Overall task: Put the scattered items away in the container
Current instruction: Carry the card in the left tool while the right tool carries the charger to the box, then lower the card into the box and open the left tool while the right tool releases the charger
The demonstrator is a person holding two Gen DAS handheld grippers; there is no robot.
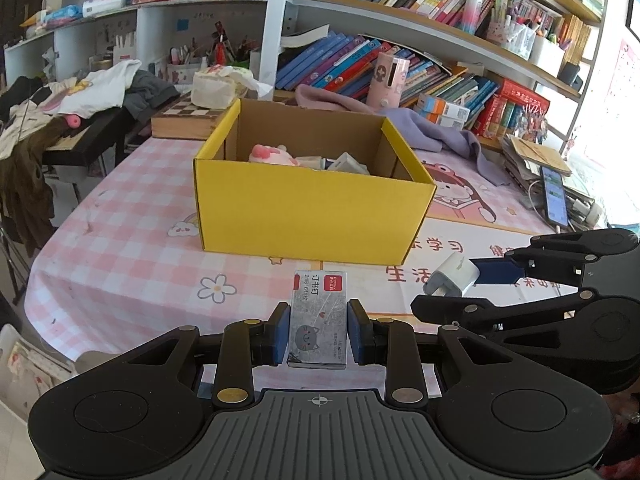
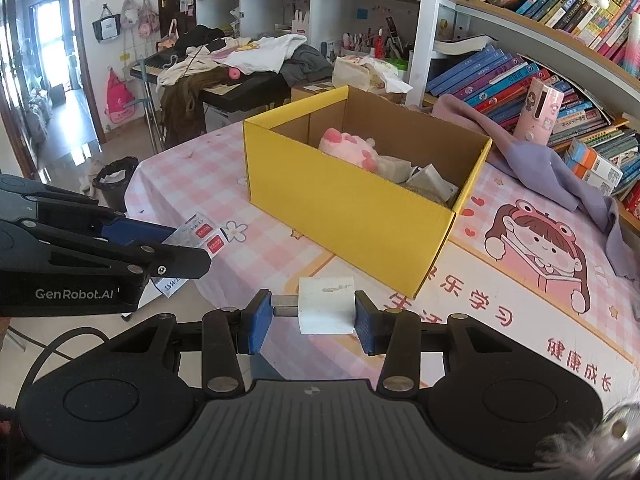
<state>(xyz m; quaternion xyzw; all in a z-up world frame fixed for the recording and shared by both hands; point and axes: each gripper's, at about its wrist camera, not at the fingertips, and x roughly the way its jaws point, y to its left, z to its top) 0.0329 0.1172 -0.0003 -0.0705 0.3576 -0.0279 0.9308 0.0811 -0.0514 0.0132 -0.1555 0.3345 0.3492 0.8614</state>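
Bright daylight, sharp centre, heavy fisheye bend at the edges

Around the yellow box (image 1: 316, 200), light is even and shadows soft; to its right in the left wrist view a window blows out white, the bookshelves (image 2: 560, 40) behind it curve strongly, and frame corners go black.

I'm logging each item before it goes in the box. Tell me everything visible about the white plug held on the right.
The white charger plug is a small blocky cube of scuffed, glossy plastic with two metal prongs pointing left. It sits level between the right claw pads, above the tablecloth, just short of the yellow box.
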